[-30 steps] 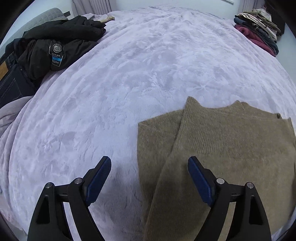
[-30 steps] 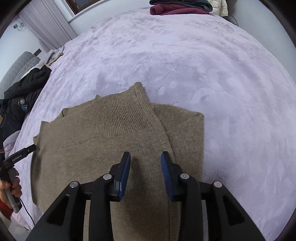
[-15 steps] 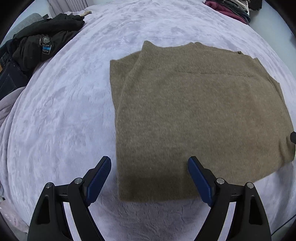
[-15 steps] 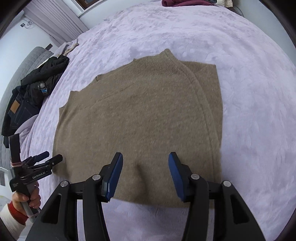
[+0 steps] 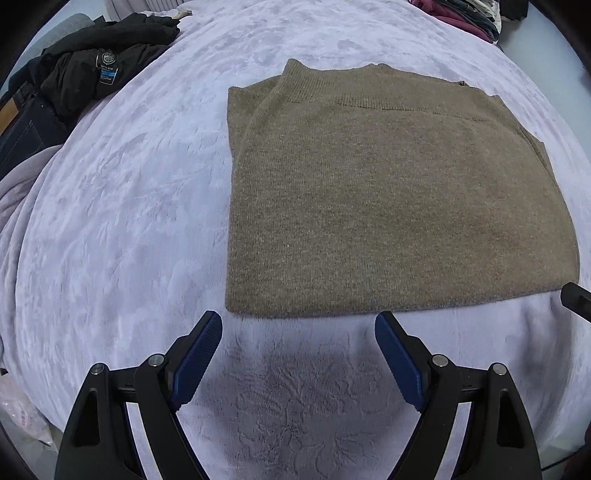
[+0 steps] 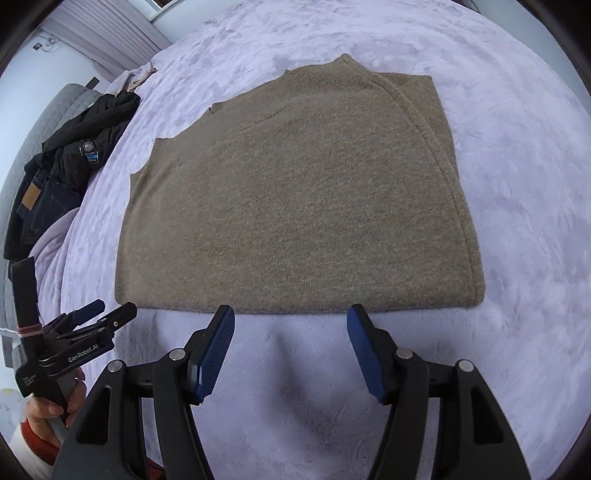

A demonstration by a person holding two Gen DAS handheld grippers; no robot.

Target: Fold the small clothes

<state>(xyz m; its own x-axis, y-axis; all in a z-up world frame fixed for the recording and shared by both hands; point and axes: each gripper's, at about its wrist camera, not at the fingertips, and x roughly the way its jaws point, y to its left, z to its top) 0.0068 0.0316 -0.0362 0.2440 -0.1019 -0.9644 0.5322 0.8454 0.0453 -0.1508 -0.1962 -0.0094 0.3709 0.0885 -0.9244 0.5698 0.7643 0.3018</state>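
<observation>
A brown knit sweater (image 5: 388, 199) lies flat on the lilac bedspread (image 5: 129, 221), folded into a rectangle with its ribbed hem at the far side. My left gripper (image 5: 297, 325) hovers open just short of the sweater's near edge, nothing between its blue pads. In the right wrist view the same sweater (image 6: 295, 199) fills the middle. My right gripper (image 6: 291, 319) sits at its near edge with the jaws opening and empty. The left gripper (image 6: 107, 314) also shows at the lower left of that view, held by a hand.
A black jacket and dark jeans (image 5: 85, 74) are heaped at the far left of the bed. A stack of folded clothes (image 5: 465, 14) sits at the far right corner. A grey padded headboard (image 6: 48, 122) runs along the left.
Both grippers have drawn back toward me from above the sweater to just off its near edge. The right jaws have widened. The sweater lies flat and released.
</observation>
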